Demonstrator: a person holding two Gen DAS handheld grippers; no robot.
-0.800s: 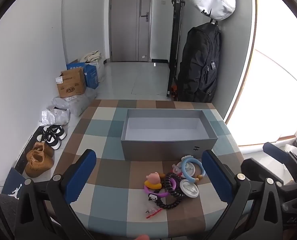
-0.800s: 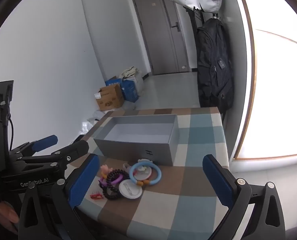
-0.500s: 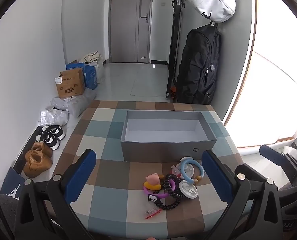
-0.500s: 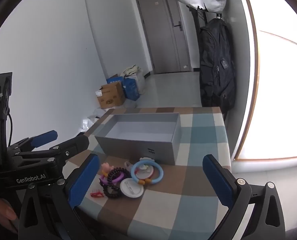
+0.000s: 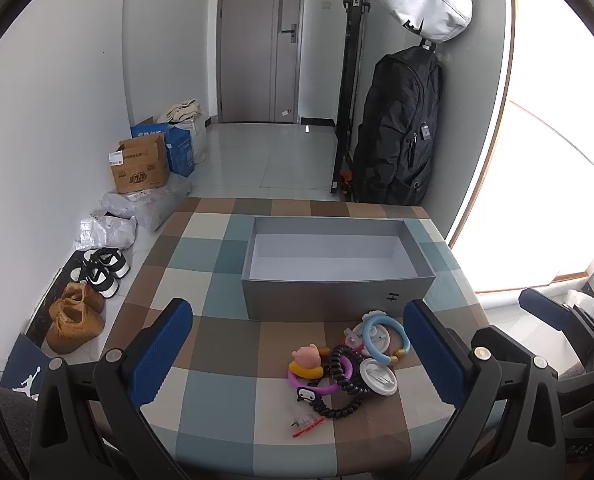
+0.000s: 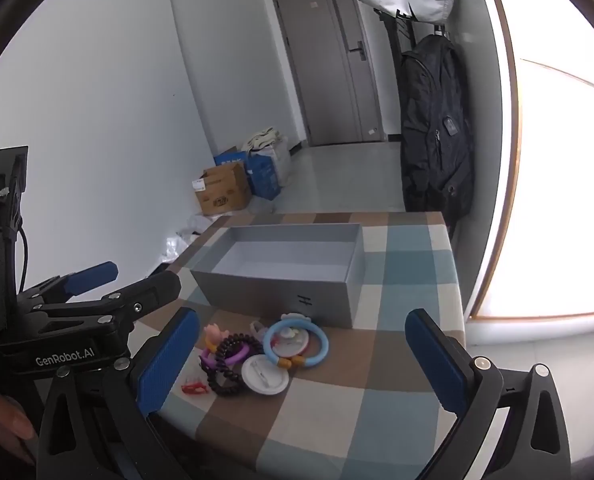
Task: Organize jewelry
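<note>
Both grippers have lifted slightly; left gripper (image 5: 297,354) and right gripper (image 6: 303,360) hang spread above trinkets (image 5: 347,364) at six o'clock of the grey box (image 5: 337,272).

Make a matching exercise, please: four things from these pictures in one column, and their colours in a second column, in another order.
Things:
1. box
2. large ring
3. coiled hair tie
4. small clip

Colours:
A. red
B. light blue
C. grey
D. black

Right pairs: 1-C, 2-B, 3-D, 4-A.

The box stands open on the checked tablecloth, behind the pile of trinkets. The left gripper and the right gripper both have their jaws wide apart and hold nothing.
</note>
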